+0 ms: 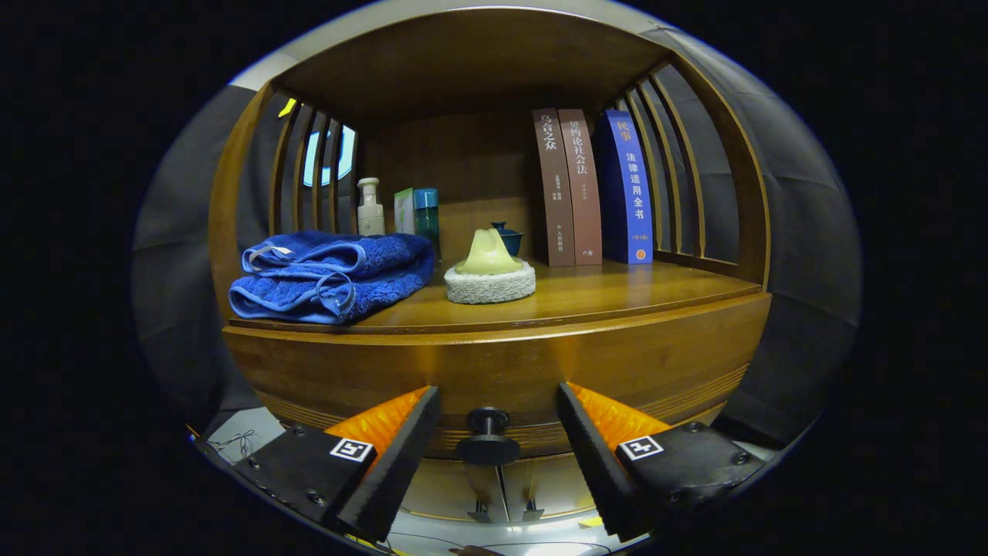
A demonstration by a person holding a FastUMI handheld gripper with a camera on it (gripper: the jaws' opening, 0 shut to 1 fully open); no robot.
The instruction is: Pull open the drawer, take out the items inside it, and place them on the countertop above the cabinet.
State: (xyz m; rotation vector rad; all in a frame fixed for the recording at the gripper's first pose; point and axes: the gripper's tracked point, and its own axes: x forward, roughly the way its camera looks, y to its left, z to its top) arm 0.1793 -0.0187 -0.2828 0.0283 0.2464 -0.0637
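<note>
Drawer [494, 363] of a wooden cabinet, seen from the front: its face is flush with the cabinet body, and a dark round knob [487, 437] stands out from its lower middle. The gripper [494, 421] is spread wide, one finger on each side of the knob, neither finger touching it. Directly above the drawer lies the countertop [617, 297]. On it, to the left, a folded blue towel [332, 274]; near the middle, a pale yellow piece [488, 253] resting on a round white pad [490, 284], with a small dark blue cup [509, 235] just behind. Further back stand a white pump bottle [370, 207], a green box [404, 210] and a teal bottle [427, 216]; to the right, three upright books [590, 189].
</note>
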